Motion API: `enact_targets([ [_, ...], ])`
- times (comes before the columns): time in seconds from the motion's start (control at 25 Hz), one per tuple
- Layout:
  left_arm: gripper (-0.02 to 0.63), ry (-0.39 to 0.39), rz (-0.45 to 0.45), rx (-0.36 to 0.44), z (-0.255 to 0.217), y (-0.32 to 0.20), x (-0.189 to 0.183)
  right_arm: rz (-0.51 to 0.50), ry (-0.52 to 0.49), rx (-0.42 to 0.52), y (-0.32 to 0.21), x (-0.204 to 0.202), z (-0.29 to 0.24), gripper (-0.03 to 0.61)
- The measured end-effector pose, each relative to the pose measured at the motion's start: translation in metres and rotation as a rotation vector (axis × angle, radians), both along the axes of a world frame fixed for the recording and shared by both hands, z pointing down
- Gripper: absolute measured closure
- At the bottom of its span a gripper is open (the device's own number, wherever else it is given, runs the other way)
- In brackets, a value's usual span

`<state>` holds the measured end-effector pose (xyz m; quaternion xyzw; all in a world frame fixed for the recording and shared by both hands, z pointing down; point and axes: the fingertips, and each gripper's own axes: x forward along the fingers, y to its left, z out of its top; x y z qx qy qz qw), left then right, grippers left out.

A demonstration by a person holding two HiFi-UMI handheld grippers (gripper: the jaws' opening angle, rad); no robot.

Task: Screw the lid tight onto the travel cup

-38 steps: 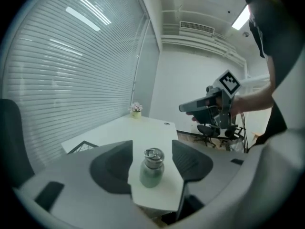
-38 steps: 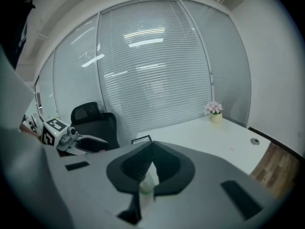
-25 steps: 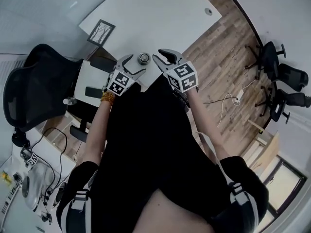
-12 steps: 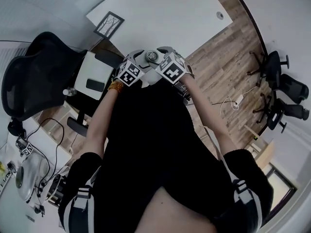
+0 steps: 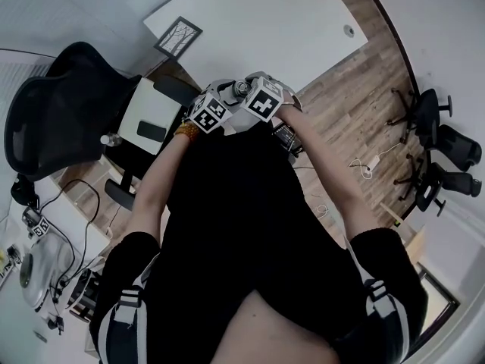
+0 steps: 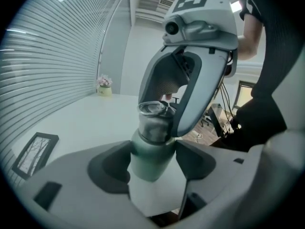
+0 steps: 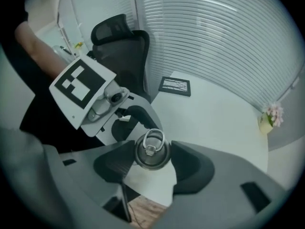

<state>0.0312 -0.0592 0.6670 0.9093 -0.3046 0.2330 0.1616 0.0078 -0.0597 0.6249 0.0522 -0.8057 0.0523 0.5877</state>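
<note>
Head view: the left gripper [image 5: 222, 91] and the right gripper [image 5: 250, 83] meet at the near edge of the white table [image 5: 303, 29]. Between them only the top of the lid [image 5: 241, 89] shows.

Left gripper view: the cup [image 6: 151, 159] stands upright on the table with the lid seated on its neck. The jaws have just been closing and now clasp the green body, a pad against each side.

Right gripper view: this gripper points down over the lid. Its jaws have just been closing, and the pads look to meet the lid's rim on both sides, so it is gripped.

Assessment: lid placed and both grips taken. How tight the thread is cannot be read. The tightening turn looks to be the work left.
</note>
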Motion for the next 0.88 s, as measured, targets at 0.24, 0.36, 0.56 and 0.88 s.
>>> enact_targets([
  [0.24,0.31,-0.035,0.232,-0.052,0.003,-0.003,0.0,-0.343,-0.02,0.019,0.008,0.002,-0.001,0.339],
  [0.36,0.311,-0.1,0.467,-0.045,0.0,0.002,0.006,-0.579,-0.045,0.041,0.018,0.007,-0.003,0.339],
  [0.56,0.31,-0.112,0.586,-0.036,0.001,0.003,0.008,-0.604,-0.061,0.046,0.02,0.008,-0.002,0.337],
  [0.88,0.275,-0.105,0.294,0.024,0.007,0.009,-0.006,-0.136,-0.322,0.129,0.007,0.002,-0.029,0.283],
])
